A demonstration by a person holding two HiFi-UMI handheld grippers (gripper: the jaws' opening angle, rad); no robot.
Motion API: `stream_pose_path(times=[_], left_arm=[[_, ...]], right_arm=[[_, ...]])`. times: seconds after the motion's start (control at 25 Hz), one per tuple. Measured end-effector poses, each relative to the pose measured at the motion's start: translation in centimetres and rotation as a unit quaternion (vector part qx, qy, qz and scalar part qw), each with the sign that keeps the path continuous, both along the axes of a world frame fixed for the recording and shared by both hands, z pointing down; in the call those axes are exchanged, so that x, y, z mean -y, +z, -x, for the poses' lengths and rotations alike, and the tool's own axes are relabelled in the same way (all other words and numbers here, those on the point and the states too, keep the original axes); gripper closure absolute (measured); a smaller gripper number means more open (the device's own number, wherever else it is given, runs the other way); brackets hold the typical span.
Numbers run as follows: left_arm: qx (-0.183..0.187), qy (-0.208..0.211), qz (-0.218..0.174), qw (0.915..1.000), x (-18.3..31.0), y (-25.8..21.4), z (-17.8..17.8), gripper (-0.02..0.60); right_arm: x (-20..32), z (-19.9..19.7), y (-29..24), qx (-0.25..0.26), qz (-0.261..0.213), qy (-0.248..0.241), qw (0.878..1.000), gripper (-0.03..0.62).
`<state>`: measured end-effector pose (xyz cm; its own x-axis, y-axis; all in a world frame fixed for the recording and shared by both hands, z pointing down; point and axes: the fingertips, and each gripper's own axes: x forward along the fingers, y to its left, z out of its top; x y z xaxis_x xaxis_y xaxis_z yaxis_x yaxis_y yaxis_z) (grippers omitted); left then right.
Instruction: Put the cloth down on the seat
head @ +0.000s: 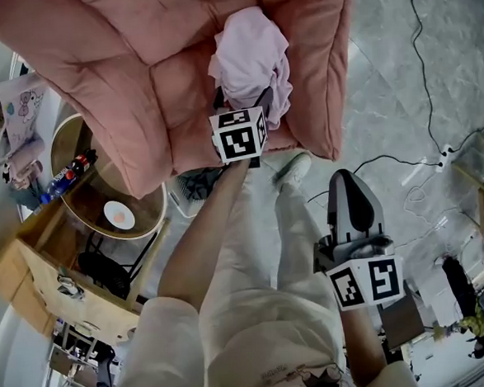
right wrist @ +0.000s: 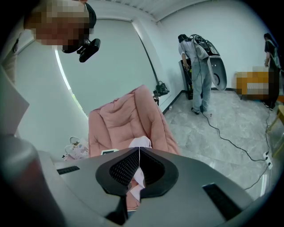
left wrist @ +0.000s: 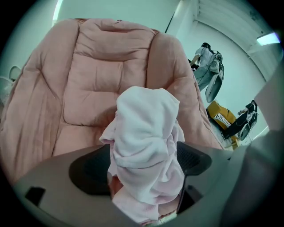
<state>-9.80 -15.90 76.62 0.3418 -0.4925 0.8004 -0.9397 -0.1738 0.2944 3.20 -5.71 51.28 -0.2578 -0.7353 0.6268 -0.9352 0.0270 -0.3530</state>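
While the person's legs are filling the bottom of the head view, the right gripper (right wrist: 138, 155) is hanging idle at five o'clock over the floor, its jaws pressing together on nothing. Farther out, near the centre, the left gripper (left wrist: 142, 164) is pointing down at the armchair (head: 134, 64) with its jaws standing wide. The pale pink cloth (left wrist: 144, 146) is bunching up between them, seemingly unclamped, though it may be brushing the right-hand pad. Beyond the jaws, toward twelve o'clock, the cloth is resting in a heap on the seat (left wrist: 84, 133), close against the backrest. Judging by this, the putting-down step is all but finishing: the release looks made, and the next move is calling for the left gripper to draw straight back and up without snagging a fold and dragging the cloth off the cushion. At nine o'clock a round side table (head: 114, 201) is carrying a few cans (head: 67, 176) whose labels are showing too small to read. The cubes are bearing only square markers, and no brand or writing is reading clearly anywhere.
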Motion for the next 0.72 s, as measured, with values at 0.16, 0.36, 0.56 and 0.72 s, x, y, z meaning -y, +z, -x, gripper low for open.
stream_pose_path(times=[0.16, 0.36, 0.56, 0.72], left_arm=[[0.001, -0.001, -0.006, 1.0, -0.8, -2.0, -0.3, 0.133], [0.015, 0.016, -0.022, 0.9995, -2.2, -4.9, -1.2, 0.219], [0.042, 0.049, -0.042, 0.997, -4.9, -9.2, -2.0, 0.332], [0.042, 0.085, -0.061, 0.9936, -7.1, -13.2, -3.7, 0.404]], right_arm=[[-0.9, -1.1, -1.6, -0.008, -0.011, -0.003, 1.0, 0.571], [-1.7, -2.5, -3.2, -0.004, -0.026, -0.003, 1.0, 0.571], [-2.5, -3.5, -5.6, 0.002, -0.05, -0.008, 0.999, 0.571], [-3.6, -4.5, -7.7, 0.002, -0.066, -0.021, 0.998, 0.572]])
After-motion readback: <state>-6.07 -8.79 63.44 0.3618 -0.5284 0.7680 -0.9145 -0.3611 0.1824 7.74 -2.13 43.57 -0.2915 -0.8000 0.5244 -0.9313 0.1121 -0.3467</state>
